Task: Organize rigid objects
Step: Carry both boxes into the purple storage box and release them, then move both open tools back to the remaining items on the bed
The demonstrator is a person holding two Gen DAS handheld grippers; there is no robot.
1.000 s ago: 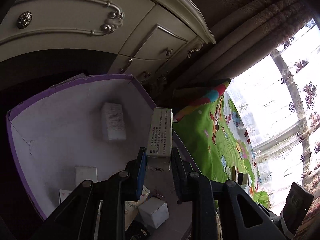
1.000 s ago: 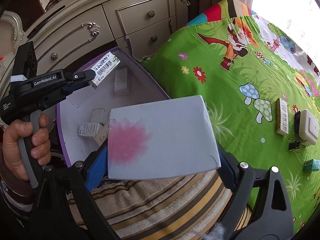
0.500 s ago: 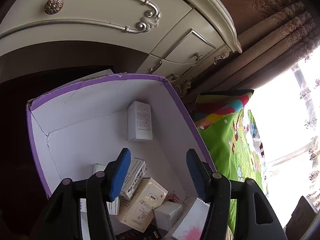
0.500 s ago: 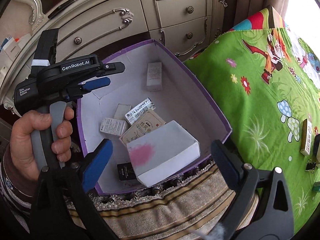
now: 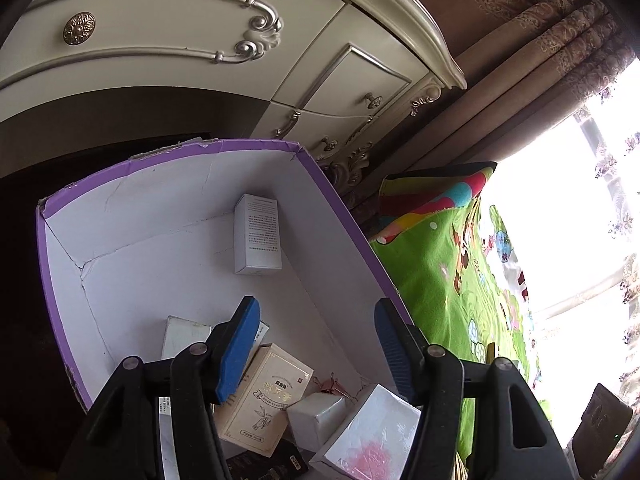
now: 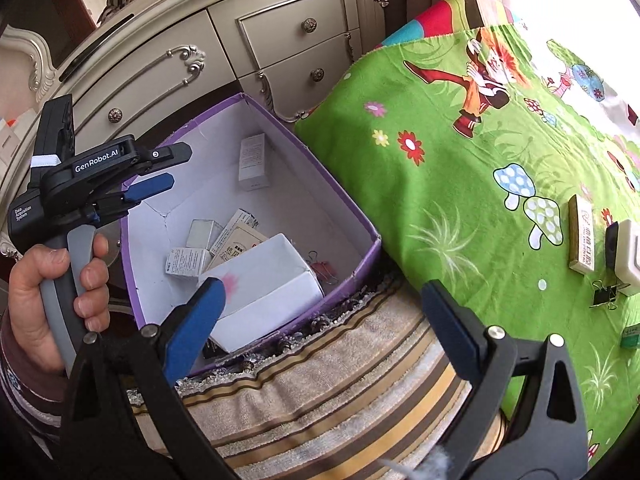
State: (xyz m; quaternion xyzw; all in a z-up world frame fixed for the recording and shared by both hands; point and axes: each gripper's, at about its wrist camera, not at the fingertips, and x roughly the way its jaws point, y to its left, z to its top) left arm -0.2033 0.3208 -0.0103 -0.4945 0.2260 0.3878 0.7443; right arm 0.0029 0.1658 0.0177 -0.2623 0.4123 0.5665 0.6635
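Note:
A purple-rimmed white box [image 6: 356,216] [image 5: 168,156] stands beside the bed. Inside lie several small cartons, a beige carton [image 5: 266,394] and a large white box with a pink stain [image 6: 266,280] [image 5: 368,440]. A tall white carton [image 5: 258,234] [image 6: 253,162] stands at the far wall. My left gripper [image 5: 316,344] is open and empty above the box; it also shows in the right wrist view [image 6: 168,168]. My right gripper [image 6: 320,316] is open and empty above the box's near rim.
A cream dresser [image 6: 248,44] stands behind the box. The green cartoon bedspread [image 6: 460,168] carries a beige carton [image 6: 582,236], a white device [image 6: 628,256], a black binder clip [image 6: 606,298] and a small green box [image 6: 632,334]. A striped towel [image 6: 320,392] lies below the box.
My left gripper let its narrow carton go into the box. My right gripper let the large white stained box go into the box and pulled back. Both are now open.

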